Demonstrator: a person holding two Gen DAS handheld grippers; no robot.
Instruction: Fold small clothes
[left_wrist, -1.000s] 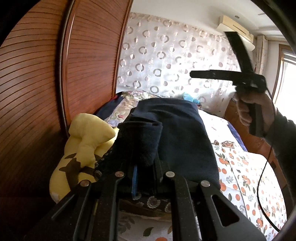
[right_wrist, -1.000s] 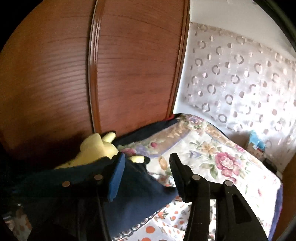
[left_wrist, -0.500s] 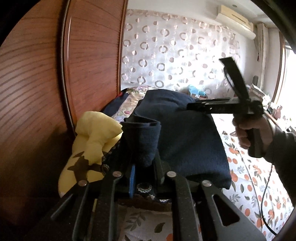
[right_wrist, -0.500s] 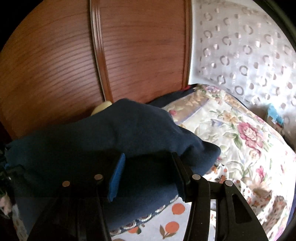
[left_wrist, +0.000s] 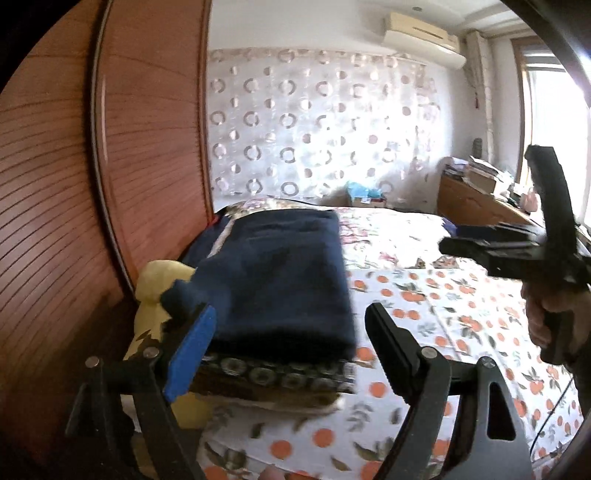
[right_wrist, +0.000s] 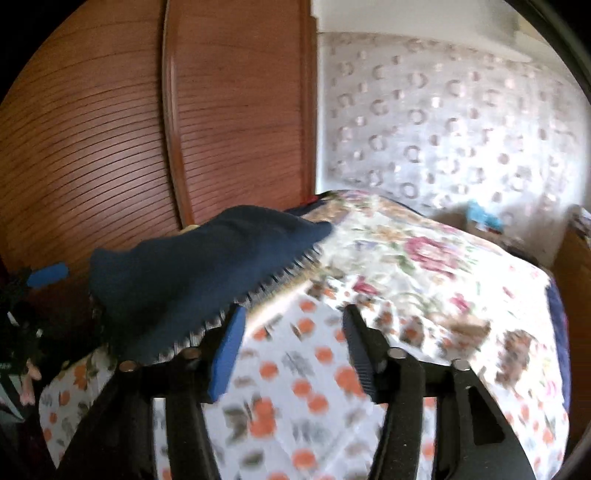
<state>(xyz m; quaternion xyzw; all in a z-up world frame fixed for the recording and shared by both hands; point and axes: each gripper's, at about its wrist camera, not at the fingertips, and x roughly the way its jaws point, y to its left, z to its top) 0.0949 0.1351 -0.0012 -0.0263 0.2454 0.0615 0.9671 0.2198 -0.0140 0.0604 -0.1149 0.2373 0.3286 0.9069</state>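
Observation:
A folded navy garment lies on a pillow with patterned trim at the head of the bed. My left gripper sits just in front of it, and its jaws are opening wide. The pads press on nothing. A rolled corner of the garment lies beside the blue pad. In the right wrist view the navy garment is up and to the left of my right gripper. That gripper's jaws are opening over the orange-print sheet, with nothing between them.
A slatted wooden wardrobe stands on the left, with a yellow plush toy against it. A floral quilt covers the far part of the bed. A hand holds the right gripper's handle. A cluttered desk stands by the window.
My left gripper has let go of the garment's folded edge, opened wide and drawn back. My right gripper has swung off the garment to over the sheet and opened a little more.

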